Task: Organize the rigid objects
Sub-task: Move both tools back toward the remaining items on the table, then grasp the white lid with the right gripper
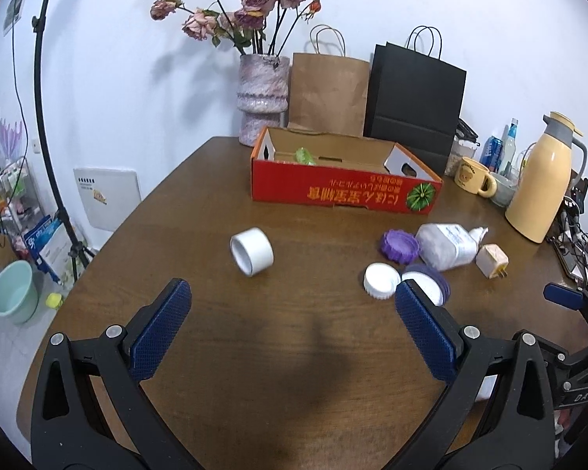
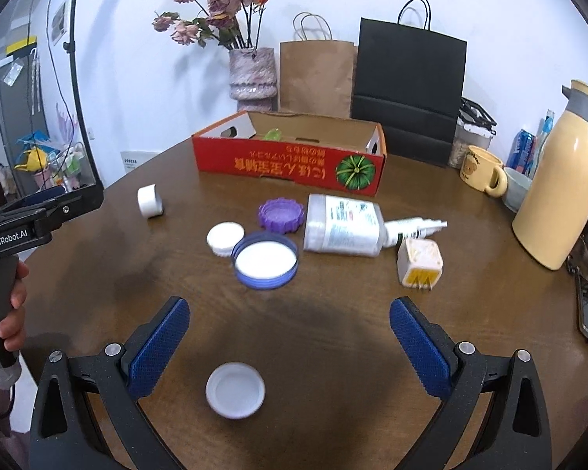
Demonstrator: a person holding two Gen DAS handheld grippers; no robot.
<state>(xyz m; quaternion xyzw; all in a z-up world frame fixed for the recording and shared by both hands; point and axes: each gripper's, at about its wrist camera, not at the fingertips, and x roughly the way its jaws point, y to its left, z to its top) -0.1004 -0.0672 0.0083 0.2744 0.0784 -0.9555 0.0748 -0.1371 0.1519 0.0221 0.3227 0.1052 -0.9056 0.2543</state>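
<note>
My left gripper point(image 1: 292, 293) is open and empty above the brown table, short of a white tape roll point(image 1: 251, 251). My right gripper point(image 2: 290, 313) is open and empty; a white lid point(image 2: 235, 390) lies on the table between its fingers. Ahead lie a blue-rimmed lid point(image 2: 264, 260), a small white cap point(image 2: 225, 237), a purple lid point(image 2: 281, 214), a white spray bottle on its side point(image 2: 345, 224) and a beige plug adapter point(image 2: 419, 262). The red cardboard box point(image 2: 290, 166) stands behind them with a green item inside point(image 2: 272, 134).
A vase of dried roses point(image 1: 262, 98), a brown paper bag point(image 1: 327, 92) and a black bag point(image 1: 413, 100) stand behind the box. A yellow thermos point(image 2: 560, 196), a yellow mug point(image 2: 484, 170) and bottles stand at the right. The left gripper's handle shows in the right wrist view point(image 2: 4, 235).
</note>
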